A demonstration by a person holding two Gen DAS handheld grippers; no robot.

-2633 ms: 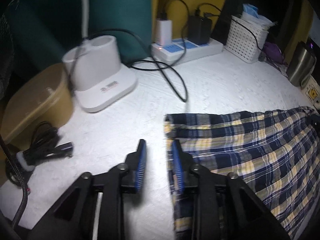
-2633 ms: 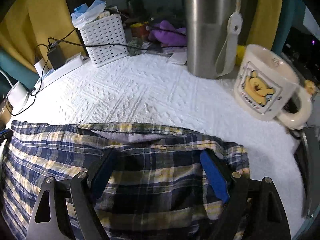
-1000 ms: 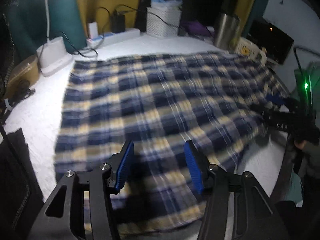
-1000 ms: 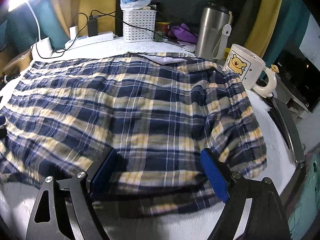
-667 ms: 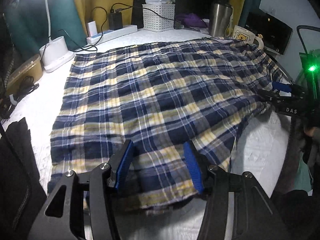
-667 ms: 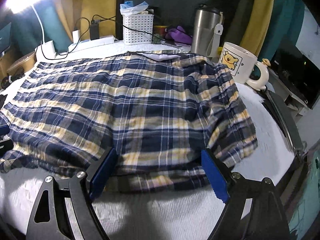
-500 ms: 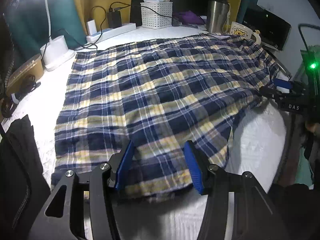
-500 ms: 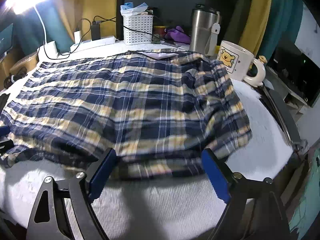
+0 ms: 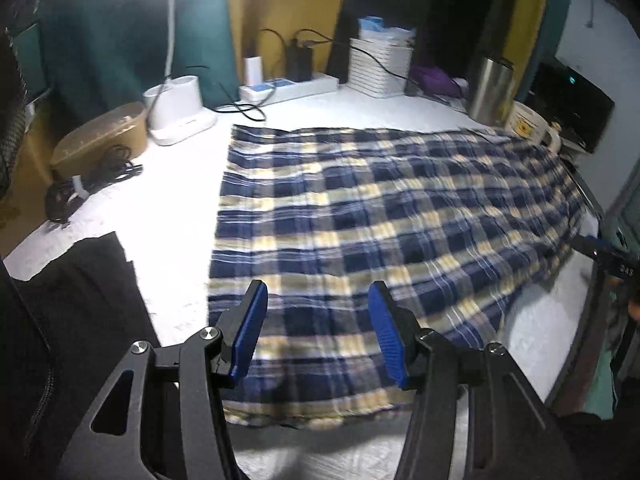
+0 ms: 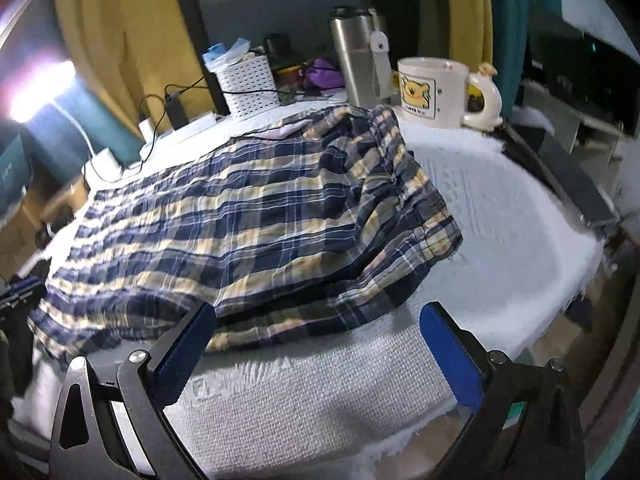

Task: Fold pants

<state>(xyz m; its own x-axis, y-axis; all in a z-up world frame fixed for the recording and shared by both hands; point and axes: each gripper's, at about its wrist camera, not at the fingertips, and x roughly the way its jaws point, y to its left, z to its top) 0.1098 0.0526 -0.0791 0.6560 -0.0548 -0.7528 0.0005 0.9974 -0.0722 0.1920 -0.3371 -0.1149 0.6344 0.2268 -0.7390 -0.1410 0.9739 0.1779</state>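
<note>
I am holding my left fingers [image 9: 316, 336] spread, empty, over the near hem of the plaid pants [image 9: 384, 216]. My right fingers [image 10: 316, 348] are spread too, gripping nothing, the pants lying just beyond them on the white surface [image 10: 500, 216].

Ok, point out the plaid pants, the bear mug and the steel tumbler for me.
plaid pants [image 9: 360, 208]: left wrist view, middle of the spread fabric.
bear mug [image 10: 434, 92]: right wrist view, front wall beside the bear print.
steel tumbler [image 10: 356, 64]: right wrist view, brushed metal body.

Bare cloth [image 10: 500, 216] right of pants [image 10: 248, 208]; mug [image 10: 434, 90] blocks behind.
</note>
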